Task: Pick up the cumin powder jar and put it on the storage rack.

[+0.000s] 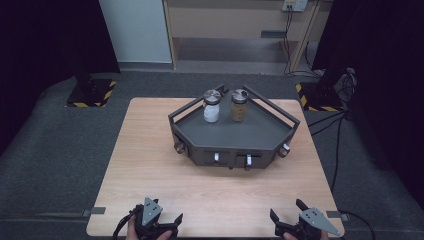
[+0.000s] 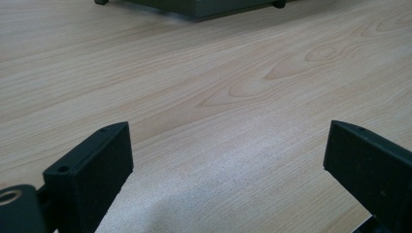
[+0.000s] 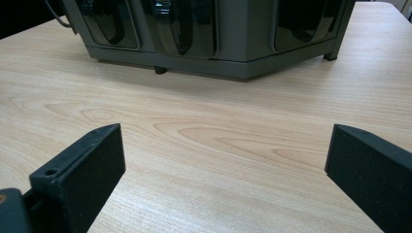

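Both grippers are held low at the near edge of the surface [image 1: 150,165], the left gripper [image 1: 159,222] at 7 o'clock and the right gripper [image 1: 295,220] at 5 o'clock, each with fingers spread wide apart and empty, apparently in readiness. At 12 o'clock the dark tray [image 1: 250,135] is kept well clear of them, with a white jar [image 1: 211,106] and a brown jar [image 1: 239,105] standing upright side by side at its back, probably for easy reach.

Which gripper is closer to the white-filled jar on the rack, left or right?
Left, by a modest margin. The left gripper sits at the table's near edge, slightly left of the white jar. The right gripper is at the same edge but much farther off to the right.
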{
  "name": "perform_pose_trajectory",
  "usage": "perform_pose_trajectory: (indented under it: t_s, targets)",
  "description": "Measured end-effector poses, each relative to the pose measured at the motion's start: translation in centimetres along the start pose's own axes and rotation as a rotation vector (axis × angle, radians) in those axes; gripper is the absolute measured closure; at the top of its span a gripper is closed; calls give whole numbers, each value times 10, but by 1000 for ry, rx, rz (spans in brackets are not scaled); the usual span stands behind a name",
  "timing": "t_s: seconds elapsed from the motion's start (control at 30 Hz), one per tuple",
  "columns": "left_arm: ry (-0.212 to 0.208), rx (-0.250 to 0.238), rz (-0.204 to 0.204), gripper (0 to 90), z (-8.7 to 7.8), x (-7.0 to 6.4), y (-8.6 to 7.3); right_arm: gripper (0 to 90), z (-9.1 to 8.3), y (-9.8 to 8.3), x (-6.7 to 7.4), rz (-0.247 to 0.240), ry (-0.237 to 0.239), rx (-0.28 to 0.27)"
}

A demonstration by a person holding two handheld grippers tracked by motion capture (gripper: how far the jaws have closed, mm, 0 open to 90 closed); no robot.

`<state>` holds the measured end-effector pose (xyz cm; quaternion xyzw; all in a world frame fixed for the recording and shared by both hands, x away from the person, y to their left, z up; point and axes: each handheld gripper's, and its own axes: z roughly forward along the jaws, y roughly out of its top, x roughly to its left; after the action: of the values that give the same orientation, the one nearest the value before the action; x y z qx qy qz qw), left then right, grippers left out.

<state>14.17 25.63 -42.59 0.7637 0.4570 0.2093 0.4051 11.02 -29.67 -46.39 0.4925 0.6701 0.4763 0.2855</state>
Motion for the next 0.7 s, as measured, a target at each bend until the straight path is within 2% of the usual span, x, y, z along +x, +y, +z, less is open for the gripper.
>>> perform_pose_trajectory:
  t_s: [0.7]
  targets:
    - [6, -4, -3, 29, -1, 0, 0, 12, -2, 0, 1, -2, -7, -1]
